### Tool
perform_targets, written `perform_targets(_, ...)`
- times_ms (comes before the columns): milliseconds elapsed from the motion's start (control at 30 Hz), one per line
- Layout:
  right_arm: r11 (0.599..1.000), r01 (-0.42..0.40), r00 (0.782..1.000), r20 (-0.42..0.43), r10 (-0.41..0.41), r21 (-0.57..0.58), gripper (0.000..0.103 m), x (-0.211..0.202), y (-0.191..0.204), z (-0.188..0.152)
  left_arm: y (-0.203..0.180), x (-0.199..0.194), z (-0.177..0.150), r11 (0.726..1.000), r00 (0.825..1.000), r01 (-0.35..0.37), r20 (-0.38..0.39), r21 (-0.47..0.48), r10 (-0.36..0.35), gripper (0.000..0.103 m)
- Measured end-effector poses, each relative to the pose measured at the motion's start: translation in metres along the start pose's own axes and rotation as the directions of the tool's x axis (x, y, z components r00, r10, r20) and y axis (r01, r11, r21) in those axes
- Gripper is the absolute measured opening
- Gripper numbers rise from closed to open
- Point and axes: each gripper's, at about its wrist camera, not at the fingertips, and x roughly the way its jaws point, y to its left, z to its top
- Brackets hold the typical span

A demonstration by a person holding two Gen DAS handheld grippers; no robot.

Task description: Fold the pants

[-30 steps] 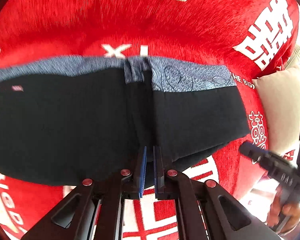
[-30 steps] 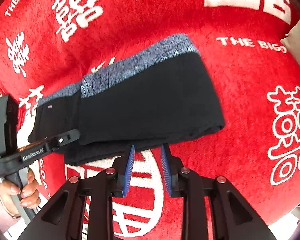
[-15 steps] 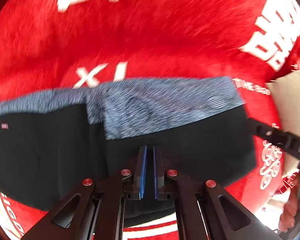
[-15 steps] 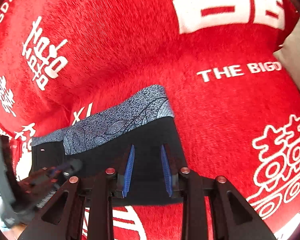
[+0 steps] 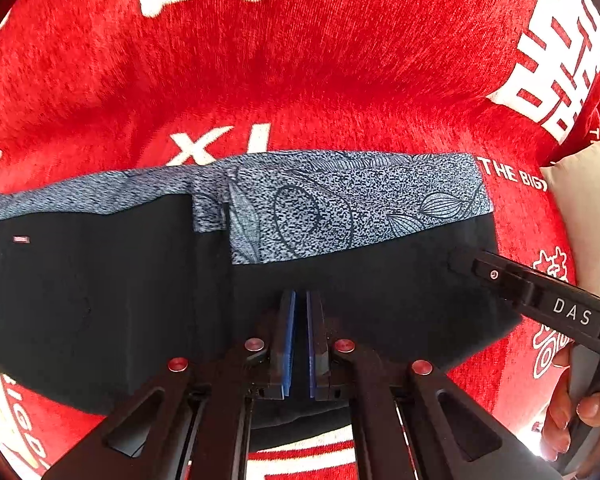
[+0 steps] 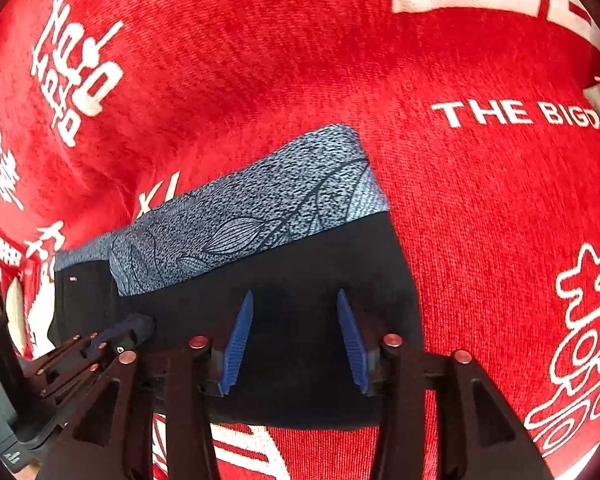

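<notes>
Right tool [image 6: 296, 340], blue fingers [image 6: 238, 340] wide apart, over folded black pants [image 6: 300, 264] on red blanket [image 6: 459, 200].

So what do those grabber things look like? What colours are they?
Each one is black plastic with two long fingers. The left gripper and the right gripper both have ridged blue pads on the inside of their fingers and small round red studs on the arms behind. White letters "DAS" are printed on the right one's side. A bare hand holds its handle.
</notes>
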Motion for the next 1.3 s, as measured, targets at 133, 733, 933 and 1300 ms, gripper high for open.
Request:
perform_targets(133, 1.000, 0.004, 1.000, 0.001, -0.004, -0.027, 0.062, 0.002, 0.009, 0.001, 0.004, -0.011, -0.001, 1.000, 1.000, -0.018, 0.013, -0.013, 0.018, 0.006)
perform_targets(733, 0.979, 0.132, 0.991, 0.007, -0.132, -0.158, 0.102, 0.004, 0.056, -0.008, 0.061, -0.024, -0.014, 0.979, 0.987, -0.156, -0.001, -0.129, 0.158, 0.100)
perform_targets(933, 0.936, 0.253, 0.964, -0.015, -0.265, -0.244, 0.102, 0.028, 0.066, -0.015, 0.099, 0.004, -0.025, 0.961, 0.973, -0.220, -0.103, -0.167, 0.205, 0.099)
perform_targets(1300, 0.907, 0.303, 0.948, -0.008, -0.319, -0.291, 0.103, 0.040, 0.067, -0.019, 0.127, 0.027, -0.038, 0.967, 0.986, -0.133, -0.124, -0.217, 0.108, 0.102)
